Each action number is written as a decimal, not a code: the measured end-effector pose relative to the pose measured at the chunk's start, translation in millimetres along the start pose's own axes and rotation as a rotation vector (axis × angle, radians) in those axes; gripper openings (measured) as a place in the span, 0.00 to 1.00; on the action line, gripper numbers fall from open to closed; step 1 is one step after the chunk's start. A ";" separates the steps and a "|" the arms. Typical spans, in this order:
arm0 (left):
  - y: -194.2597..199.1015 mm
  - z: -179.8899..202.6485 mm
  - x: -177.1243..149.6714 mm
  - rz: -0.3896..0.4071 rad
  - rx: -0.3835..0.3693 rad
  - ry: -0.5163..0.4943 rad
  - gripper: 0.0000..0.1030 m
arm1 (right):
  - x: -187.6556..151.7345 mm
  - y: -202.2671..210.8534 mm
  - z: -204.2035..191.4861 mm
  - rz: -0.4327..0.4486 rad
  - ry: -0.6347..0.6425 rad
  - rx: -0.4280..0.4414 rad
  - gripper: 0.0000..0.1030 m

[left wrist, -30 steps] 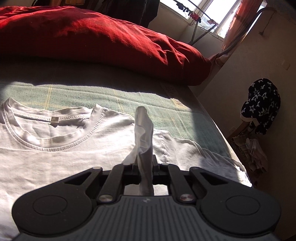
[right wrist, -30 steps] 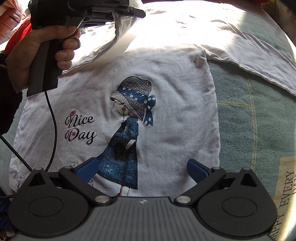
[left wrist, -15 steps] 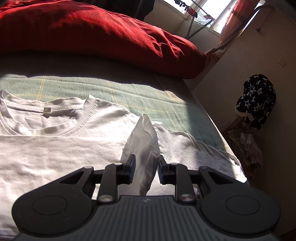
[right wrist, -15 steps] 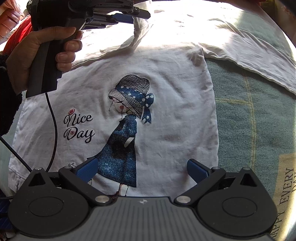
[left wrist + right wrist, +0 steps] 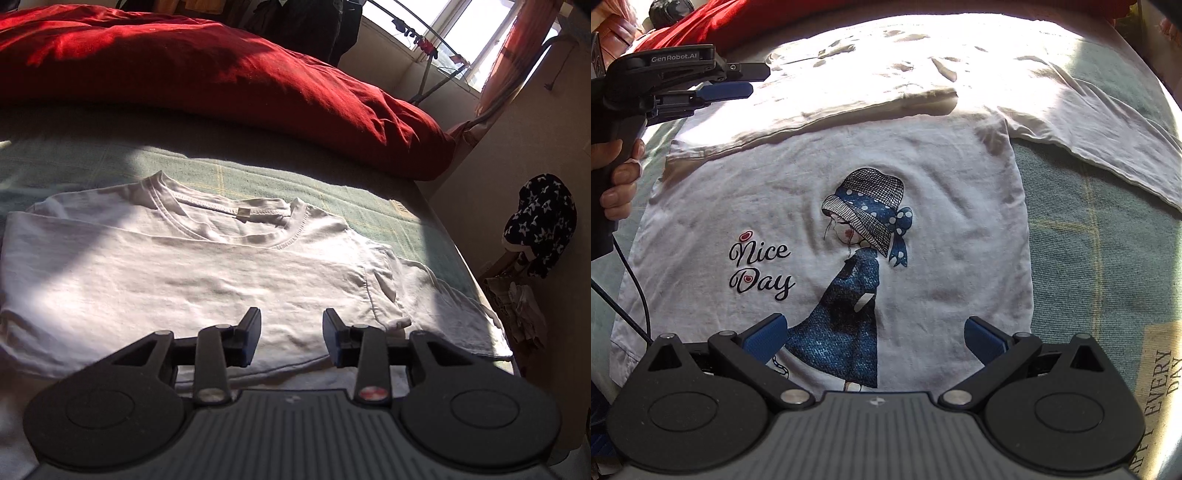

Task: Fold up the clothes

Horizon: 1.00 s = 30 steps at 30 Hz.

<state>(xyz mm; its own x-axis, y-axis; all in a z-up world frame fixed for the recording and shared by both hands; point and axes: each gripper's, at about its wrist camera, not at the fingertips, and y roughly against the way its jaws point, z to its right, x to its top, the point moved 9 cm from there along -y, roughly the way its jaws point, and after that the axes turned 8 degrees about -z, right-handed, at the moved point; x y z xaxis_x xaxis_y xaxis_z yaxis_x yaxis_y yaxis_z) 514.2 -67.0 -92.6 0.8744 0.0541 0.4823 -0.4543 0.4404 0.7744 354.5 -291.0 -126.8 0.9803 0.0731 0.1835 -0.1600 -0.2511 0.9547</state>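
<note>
Left gripper (image 5: 291,336) just let go: a second ago it pinched a tuft of white cloth, half a second ago the fingers were parting around it, now they stand apart with nothing between them. It hovers low over the shirt (image 5: 192,273), on the collar (image 5: 236,221) side. The released sleeve (image 5: 384,295) has dropped flat, folded in over the shirt's body just right of the gripper.

Right gripper (image 5: 875,339) is spread wide and empty, same pose as a second ago, parked over the hem end just below the print (image 5: 864,266).

Shirt lies face up on the green blanket (image 5: 1089,236), collar toward the red duvet (image 5: 221,81). In the right wrist view the left gripper (image 5: 738,79) sits over the far-left corner of the shirt, a hand (image 5: 620,173) on its handle. The sleeve beyond the print to the right (image 5: 1108,125) lies spread out on the blanket.

My read: one sleeve fold is done. The other sleeve and the body folds look still open, so the task is mid-way at best.
</note>
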 end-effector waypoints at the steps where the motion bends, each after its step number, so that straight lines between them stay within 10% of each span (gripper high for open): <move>1: 5.4 -13.2 -6.4 -0.004 0.032 0.016 0.35 | 1.1 -0.6 -3.1 -0.003 0.006 0.000 1.00; 10: 42.5 -102.6 -37.1 0.037 0.465 -0.024 0.35 | 10.7 -6.3 -31.1 -0.029 0.061 0.002 1.00; 16: 29.3 -124.8 -37.8 0.043 0.611 -0.152 0.36 | 17.4 -11.8 -50.2 -0.057 0.090 0.001 1.00; 30: 52.2 -169.3 -44.8 0.164 0.569 0.141 0.52 | 25.8 -16.3 -80.6 -0.079 0.146 0.012 1.00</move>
<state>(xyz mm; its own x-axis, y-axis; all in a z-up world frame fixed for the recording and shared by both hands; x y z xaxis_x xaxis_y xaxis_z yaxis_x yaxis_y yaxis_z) 480.2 105.3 -143.2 0.7817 0.2158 0.5852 -0.5711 -0.1293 0.8106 373.0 -207.3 -118.8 0.9623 0.2322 0.1412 -0.0811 -0.2504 0.9647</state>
